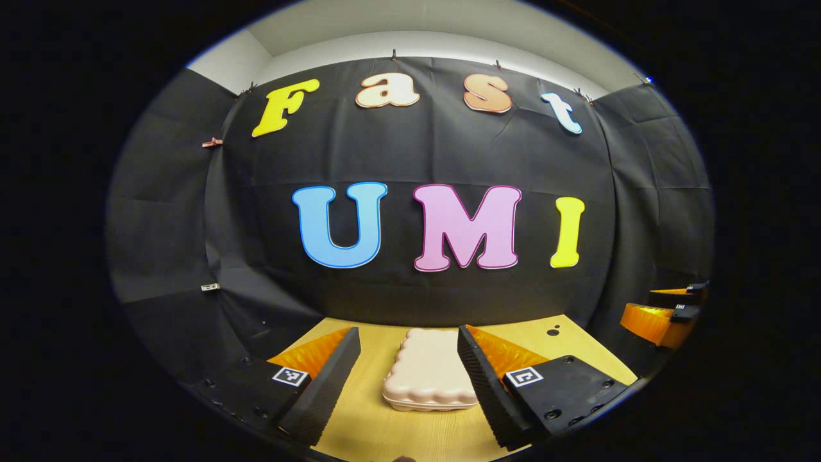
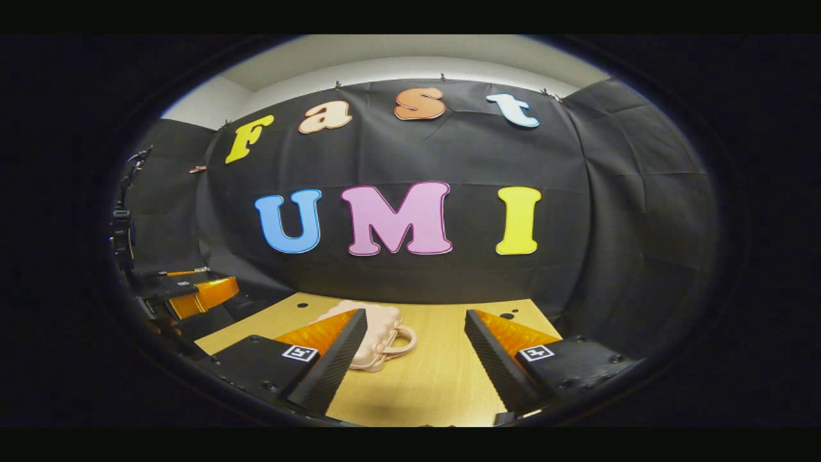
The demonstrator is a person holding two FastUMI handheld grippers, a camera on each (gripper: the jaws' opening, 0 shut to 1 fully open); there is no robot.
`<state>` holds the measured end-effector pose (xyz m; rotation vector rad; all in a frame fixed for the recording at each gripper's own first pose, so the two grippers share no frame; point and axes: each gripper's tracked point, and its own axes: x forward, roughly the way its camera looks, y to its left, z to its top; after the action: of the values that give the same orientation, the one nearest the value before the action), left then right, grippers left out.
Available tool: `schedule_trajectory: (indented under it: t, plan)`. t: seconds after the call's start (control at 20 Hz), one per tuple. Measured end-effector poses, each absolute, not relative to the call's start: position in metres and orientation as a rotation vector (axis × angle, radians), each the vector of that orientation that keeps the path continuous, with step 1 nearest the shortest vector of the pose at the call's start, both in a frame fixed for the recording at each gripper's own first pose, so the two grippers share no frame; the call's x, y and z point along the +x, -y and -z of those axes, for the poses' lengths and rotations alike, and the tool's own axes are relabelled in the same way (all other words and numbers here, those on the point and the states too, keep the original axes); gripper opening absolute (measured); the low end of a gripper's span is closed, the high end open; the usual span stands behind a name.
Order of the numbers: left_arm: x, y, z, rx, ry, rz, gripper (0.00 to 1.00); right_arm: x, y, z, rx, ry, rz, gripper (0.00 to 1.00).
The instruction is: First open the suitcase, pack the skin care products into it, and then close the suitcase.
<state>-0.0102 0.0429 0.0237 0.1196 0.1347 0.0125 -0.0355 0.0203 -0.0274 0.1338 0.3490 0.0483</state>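
Left claw (image 1: 408,378) spread above suitcase (image 1: 428,375).

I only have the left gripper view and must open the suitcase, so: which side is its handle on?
Observer: In the right gripper view, the suitcase has a loop handle pointing toward the gap between the fingers of the right gripper.
Operator: Is that gripper holding anything?
Observer: No, it is open, with bare table between its fingers.
Operator: Is the suitcase clear of it?
Observer: In that view one finger hides part of the suitcase; contact cannot be told.
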Motion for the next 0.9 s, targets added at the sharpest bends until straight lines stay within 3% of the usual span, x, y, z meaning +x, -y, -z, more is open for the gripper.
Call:
schedule_trajectory:
  t: [0.9]
  plan:
    - [-0.006,-0.057,-0.004,0.081,-0.190,-0.085,0.96,-0.042,-0.012,0.036,0.172,-0.377,-0.056,0.97]
